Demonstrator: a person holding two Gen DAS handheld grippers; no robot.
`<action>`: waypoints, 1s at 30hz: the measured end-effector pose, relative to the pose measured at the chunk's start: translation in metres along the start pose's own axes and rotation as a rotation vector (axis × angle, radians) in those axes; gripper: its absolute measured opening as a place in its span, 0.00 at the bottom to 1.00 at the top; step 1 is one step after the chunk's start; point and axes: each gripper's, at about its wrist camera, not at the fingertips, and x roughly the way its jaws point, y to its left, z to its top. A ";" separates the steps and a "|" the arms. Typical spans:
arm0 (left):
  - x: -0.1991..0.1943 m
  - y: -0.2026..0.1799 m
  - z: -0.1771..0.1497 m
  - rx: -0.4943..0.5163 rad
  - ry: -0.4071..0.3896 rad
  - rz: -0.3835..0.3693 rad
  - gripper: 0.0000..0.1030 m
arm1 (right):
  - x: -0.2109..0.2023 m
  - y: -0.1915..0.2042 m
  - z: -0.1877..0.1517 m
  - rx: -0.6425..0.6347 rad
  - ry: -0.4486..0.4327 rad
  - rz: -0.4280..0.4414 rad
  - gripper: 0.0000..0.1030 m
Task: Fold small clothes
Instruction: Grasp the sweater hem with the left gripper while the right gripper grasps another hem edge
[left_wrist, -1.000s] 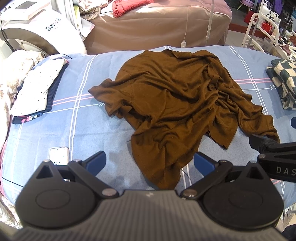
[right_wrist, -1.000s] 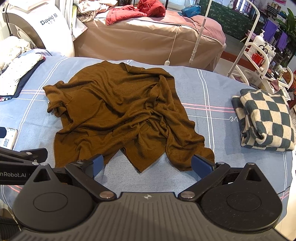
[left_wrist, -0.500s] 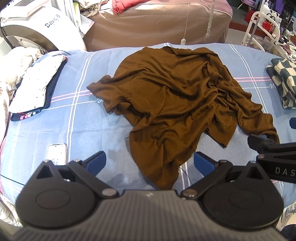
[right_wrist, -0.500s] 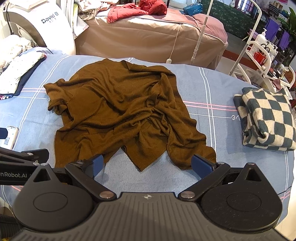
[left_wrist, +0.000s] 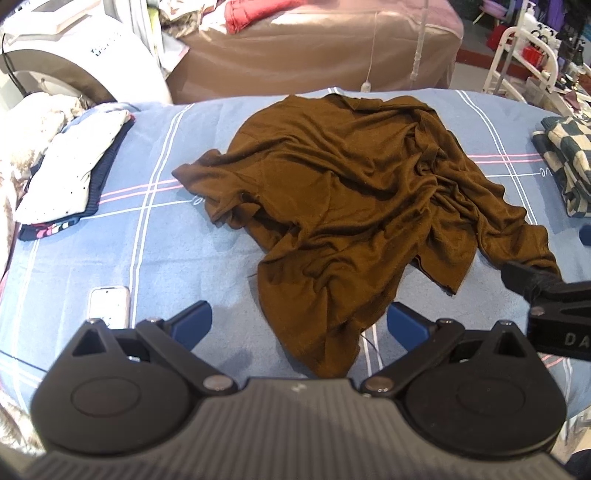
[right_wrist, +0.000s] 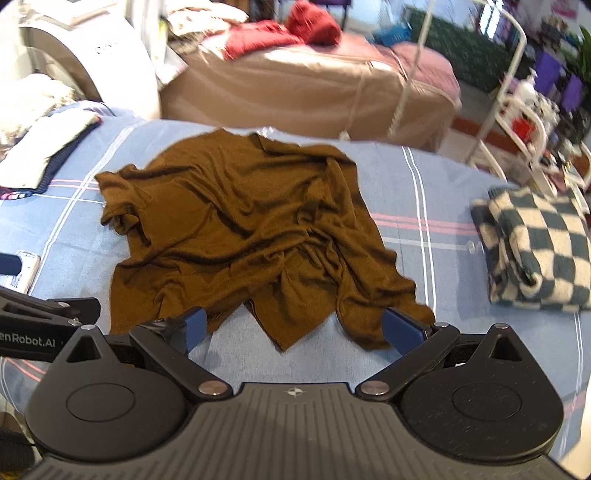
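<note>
Both grippers nearer | brown shirt (left_wrist: 343, 206) crumpled ahead | jaws wide

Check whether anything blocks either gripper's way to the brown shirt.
Nothing visible does. The brown shirt lies crumpled on the blue sheet, its near hem right before the open left gripper and open right gripper. The phone lies off to the left, the checked cloth to the right.

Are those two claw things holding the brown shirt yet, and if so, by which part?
No, nothing is held. Both the left gripper and right gripper have jaws wide open over the near edge of the crumpled brown shirt.
</note>
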 end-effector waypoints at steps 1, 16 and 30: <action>0.004 0.001 -0.006 -0.004 -0.002 0.000 1.00 | 0.002 -0.001 -0.005 -0.015 -0.015 0.010 1.00; 0.091 0.000 -0.081 -0.016 0.069 -0.040 0.73 | 0.068 -0.037 -0.064 0.069 0.015 0.223 1.00; 0.124 0.012 -0.083 -0.323 0.088 -0.226 0.40 | 0.115 -0.057 -0.069 0.436 0.035 0.267 1.00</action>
